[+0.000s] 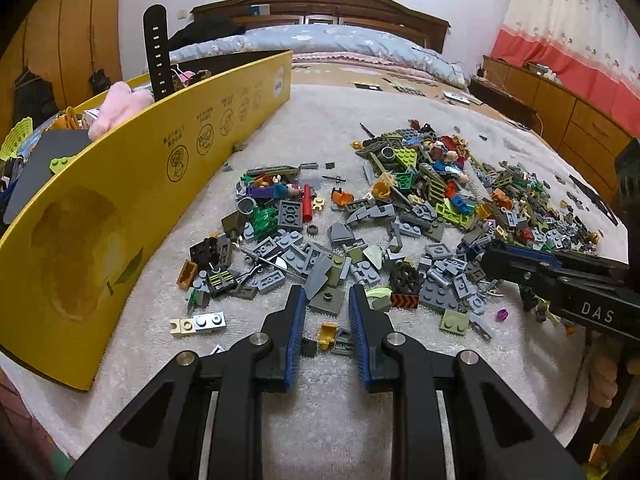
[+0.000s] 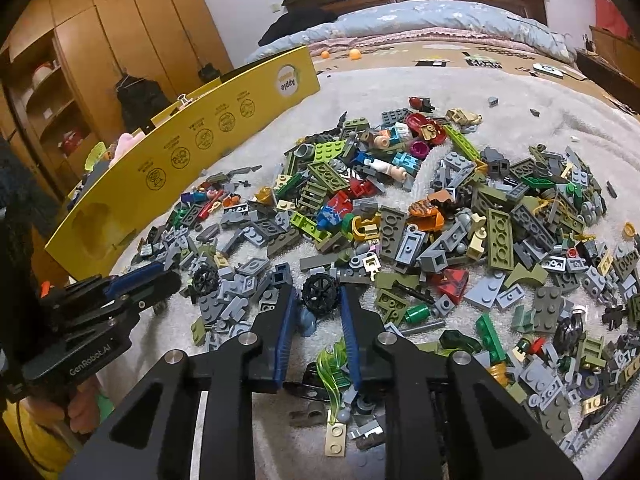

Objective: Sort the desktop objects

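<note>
A big heap of small toy bricks [image 1: 420, 216] lies on a white towel, mostly grey and olive, with some bright pieces; it also fills the right wrist view [image 2: 440, 232]. My left gripper [image 1: 327, 294] is open, low over the near edge of the heap, with an olive-grey plate [image 1: 327, 300] between its fingertips. My right gripper [image 2: 319, 294] is open, with a black wheel [image 2: 319, 293] between its fingertips. Each gripper also shows in the other view: the right gripper [image 1: 492, 258] at the right, the left gripper [image 2: 168, 276] at the left.
A yellow cardboard box [image 1: 132, 184] stands along the left of the towel, holding a pink plush [image 1: 120, 106], a black strap [image 1: 158, 52] and other items. A bed [image 1: 320, 48] lies behind. A wooden wardrobe [image 2: 100, 40] is at the left, a low cabinet [image 1: 568, 112] at the right.
</note>
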The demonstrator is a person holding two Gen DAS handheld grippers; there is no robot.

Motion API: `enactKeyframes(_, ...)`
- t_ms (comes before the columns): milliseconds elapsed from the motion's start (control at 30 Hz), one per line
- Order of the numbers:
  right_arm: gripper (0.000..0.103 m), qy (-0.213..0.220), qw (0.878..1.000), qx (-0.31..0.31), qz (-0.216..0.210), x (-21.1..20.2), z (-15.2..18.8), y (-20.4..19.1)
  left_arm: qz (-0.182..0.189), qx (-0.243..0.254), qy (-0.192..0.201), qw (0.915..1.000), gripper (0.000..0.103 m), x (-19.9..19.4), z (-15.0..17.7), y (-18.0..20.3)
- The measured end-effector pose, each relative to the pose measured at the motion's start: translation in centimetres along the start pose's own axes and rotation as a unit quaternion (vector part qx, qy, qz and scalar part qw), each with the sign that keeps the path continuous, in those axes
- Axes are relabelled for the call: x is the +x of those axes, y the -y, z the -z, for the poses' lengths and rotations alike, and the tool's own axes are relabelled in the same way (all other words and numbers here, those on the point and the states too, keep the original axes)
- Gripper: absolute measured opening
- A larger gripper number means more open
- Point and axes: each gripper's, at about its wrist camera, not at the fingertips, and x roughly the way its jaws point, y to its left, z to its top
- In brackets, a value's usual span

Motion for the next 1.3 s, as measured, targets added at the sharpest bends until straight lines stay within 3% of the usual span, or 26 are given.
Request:
enactKeyframes(300, 0.023, 0.001, 1.000, -0.006, 0.008, 0.0, 0.1, -0.3, -0.013, 0.010, 0.001, 0.9999, 0.022, 0.1, 0.1, 0.4)
enactKeyframes(367, 0.023, 0.002, 1.000, -0.010, 0.012, -0.1, 0.1, -0.4, -0.014, 0.013, 0.003, 0.9998, 0.015, -0.2, 0.1, 0.5)
enactKeyframes(933, 0.020, 0.030, 0.999, -0.033, -0.005, -2.1, -1.0, -2.3, 0.000, 0.011, 0.045, 0.9989, 0.015, -3.8, -1.0, 0.5)
enactKeyframes(1300, 0.020, 0.025, 0.995, -0.075, -0.056, -1.5, -3.9, -6.1, -0.046, -0.011, 0.080, 0.9956, 0.015, -6.6, -3.4, -3.0)
